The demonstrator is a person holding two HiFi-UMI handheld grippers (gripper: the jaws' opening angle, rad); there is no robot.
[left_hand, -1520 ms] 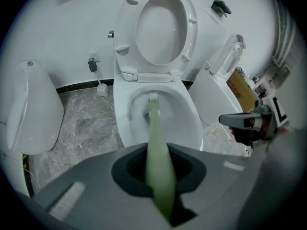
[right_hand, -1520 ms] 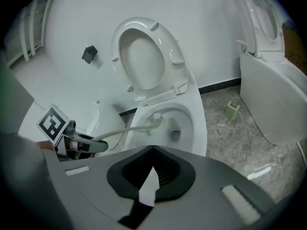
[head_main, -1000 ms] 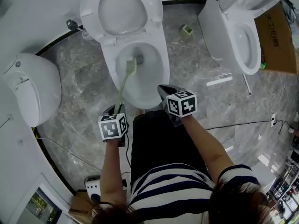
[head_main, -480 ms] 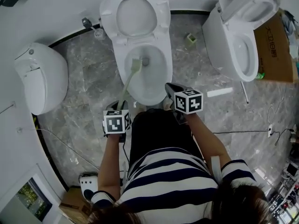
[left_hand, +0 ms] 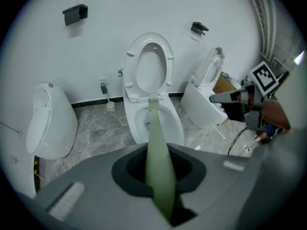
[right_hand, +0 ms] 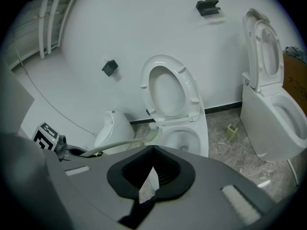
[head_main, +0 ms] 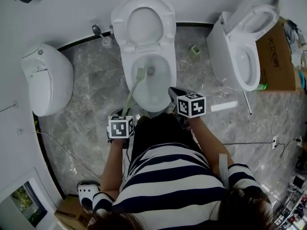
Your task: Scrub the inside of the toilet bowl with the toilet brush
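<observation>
A white toilet [head_main: 125, 75] stands with lid and seat [head_main: 144, 27] up against the wall. The pale green toilet brush [head_main: 140, 74] has its head down inside the bowl, beside the drain hole. Its long handle [left_hand: 159, 162] runs back between the jaws of my left gripper [head_main: 123, 113], which is shut on it near the bowl's front left. In the left gripper view the brush head [left_hand: 153, 101] shows over the bowl [left_hand: 152, 122]. My right gripper [head_main: 173, 94] hovers at the bowl's front right rim, jaws together and holding nothing; its view shows the bowl [right_hand: 181, 137] ahead.
A white urinal-like fixture [head_main: 45, 80] stands on the left and a second toilet [head_main: 242, 47] on the right, with a cardboard box [head_main: 276, 56] behind it. A small green object [head_main: 193, 50], a white strip [head_main: 223, 107] and cables [head_main: 249, 143] lie on the marble floor.
The head view has shifted, so the toilet now sits further right in it. The brush head stays by the drain, and both grippers keep their places at the bowl's front.
</observation>
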